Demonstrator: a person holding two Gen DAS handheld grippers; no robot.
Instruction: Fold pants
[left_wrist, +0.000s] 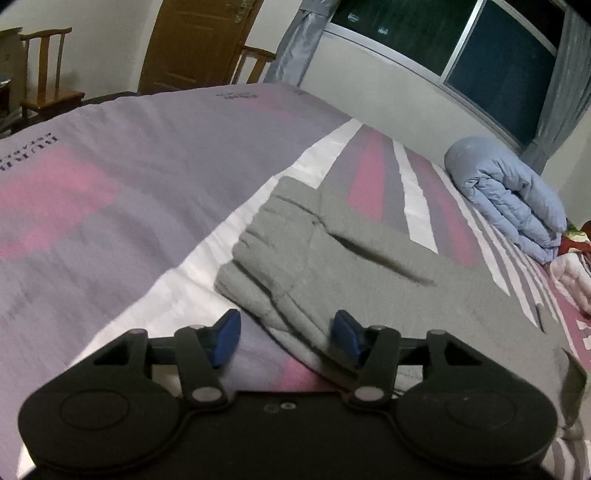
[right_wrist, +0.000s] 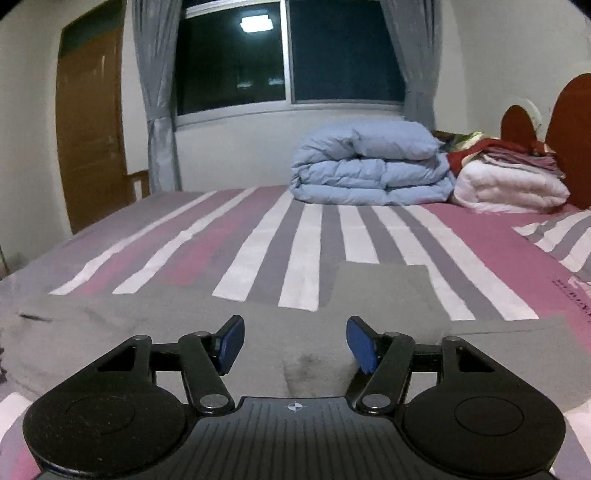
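Grey pants (left_wrist: 332, 251) lie flat on the striped bed cover (left_wrist: 110, 166), with the gathered waistband nearest my left gripper (left_wrist: 287, 339). That gripper hangs over the waistband's near edge with its blue pads (left_wrist: 227, 338) apart, and cloth lies below the gap, not pinched. In the right wrist view the grey pants (right_wrist: 184, 317) stretch across the lower part, with a squared flap (right_wrist: 380, 291) reaching toward the stripes. My right gripper (right_wrist: 295, 343) is low over the cloth, and its blue pads (right_wrist: 360, 343) stand wide with nothing clamped.
A folded light-blue duvet (right_wrist: 369, 166) sits at the far side of the bed below the window. Beside it are a white quilt (right_wrist: 509, 184) under red cloths and a red-brown headboard (right_wrist: 569, 110). Wooden chairs (left_wrist: 48, 74) and a door (left_wrist: 195, 40) stand beyond the bed.
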